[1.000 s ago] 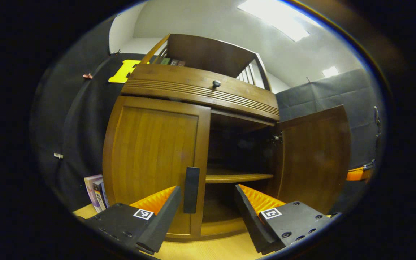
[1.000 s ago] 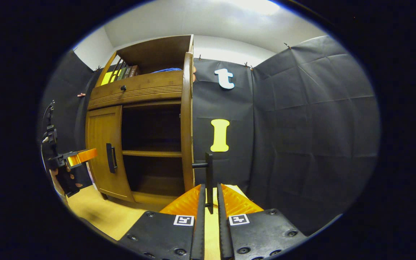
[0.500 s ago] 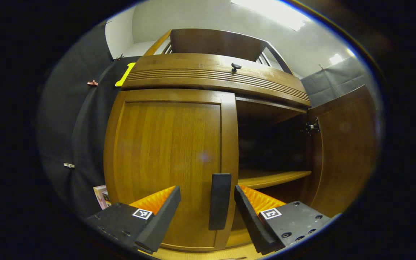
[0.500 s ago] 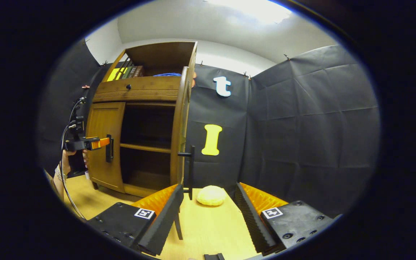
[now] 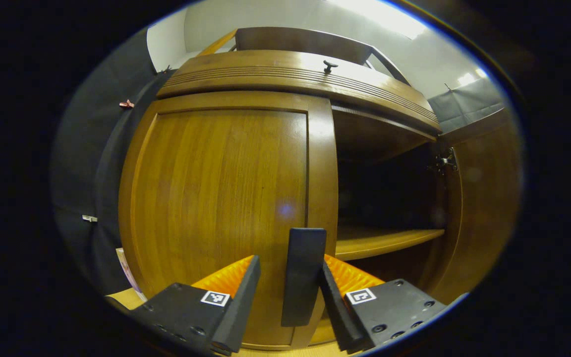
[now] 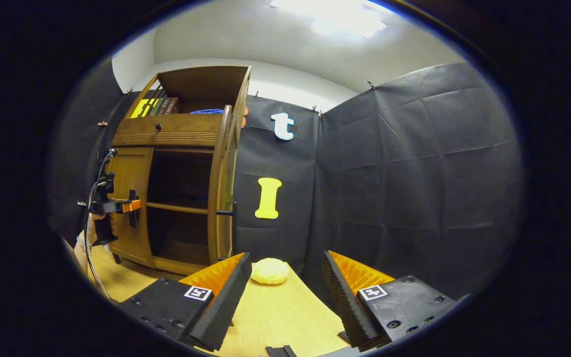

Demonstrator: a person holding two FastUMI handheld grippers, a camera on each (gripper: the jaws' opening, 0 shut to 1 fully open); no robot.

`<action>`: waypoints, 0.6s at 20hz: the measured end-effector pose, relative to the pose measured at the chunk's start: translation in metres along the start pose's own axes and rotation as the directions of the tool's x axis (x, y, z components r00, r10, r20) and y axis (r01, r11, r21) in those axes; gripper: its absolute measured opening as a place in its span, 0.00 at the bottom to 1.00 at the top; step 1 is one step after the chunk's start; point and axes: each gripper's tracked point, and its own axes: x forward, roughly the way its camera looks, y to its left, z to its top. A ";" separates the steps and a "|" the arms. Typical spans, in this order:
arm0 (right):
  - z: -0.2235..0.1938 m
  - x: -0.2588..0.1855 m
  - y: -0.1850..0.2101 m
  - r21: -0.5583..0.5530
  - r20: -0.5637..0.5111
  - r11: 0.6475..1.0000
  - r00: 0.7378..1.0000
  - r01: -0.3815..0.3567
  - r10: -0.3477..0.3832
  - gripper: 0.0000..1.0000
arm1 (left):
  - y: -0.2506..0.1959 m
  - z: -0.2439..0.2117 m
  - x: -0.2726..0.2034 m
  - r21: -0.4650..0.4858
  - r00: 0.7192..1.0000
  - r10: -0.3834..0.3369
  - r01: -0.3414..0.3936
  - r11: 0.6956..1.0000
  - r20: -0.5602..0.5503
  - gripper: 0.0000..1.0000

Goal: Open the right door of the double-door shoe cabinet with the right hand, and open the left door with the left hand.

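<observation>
Left gripper view: spread fingers (image 5: pixel 289 297) straddle closed left door's handle (image 5: pixel 303 275); right door (image 5: pixel 479 198) open.

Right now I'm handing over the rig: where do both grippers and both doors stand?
Left gripper: open, fingers either side of the left handle, not clamped.
Right gripper: open, holding nothing, back from the cabinet over the table.
Right door: swung open; done.
Left door: shut.
Left to do: close on the handle and pull the door open.
</observation>
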 end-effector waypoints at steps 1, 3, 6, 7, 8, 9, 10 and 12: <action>0.000 0.001 -0.003 0.006 0.002 1.000 1.000 0.008 -0.008 0.92 | -0.010 -0.002 0.003 -0.002 0.999 -0.036 0.036 0.999 -0.003 0.57; -0.001 0.001 -0.010 0.016 0.004 0.999 0.999 0.032 -0.032 0.92 | -0.008 -0.001 0.000 0.035 1.000 -0.015 0.015 0.999 -0.013 0.36; -0.004 -0.002 -0.008 0.040 -0.014 0.999 0.999 0.032 -0.032 0.92 | -0.010 0.000 0.000 0.007 1.000 -0.029 0.029 1.000 -0.007 0.34; -0.005 -0.005 -0.009 0.038 -0.019 0.999 0.999 0.036 -0.035 0.92 | -0.009 -0.001 -0.002 -0.003 0.999 -0.037 0.037 0.999 -0.010 0.33; -0.005 -0.007 -0.011 0.032 -0.019 0.999 0.999 0.040 -0.039 0.92 | -0.009 0.000 -0.004 -0.007 0.999 -0.042 0.042 0.999 -0.013 0.32; -0.004 -0.007 -0.011 0.024 -0.020 0.999 0.999 0.042 -0.042 0.92 | -0.009 0.000 -0.007 -0.011 0.999 -0.045 0.045 0.999 -0.016 0.32; -0.003 -0.009 -0.009 0.019 -0.019 0.999 0.999 0.042 -0.041 0.92 | -0.008 0.000 -0.011 -0.014 0.999 -0.050 0.050 0.999 -0.018 0.32; 0.001 -0.012 -0.003 0.018 -0.018 0.999 0.999 0.031 -0.031 0.92 | -0.007 0.001 -0.018 -0.031 0.997 -0.069 0.068 0.997 -0.022 0.32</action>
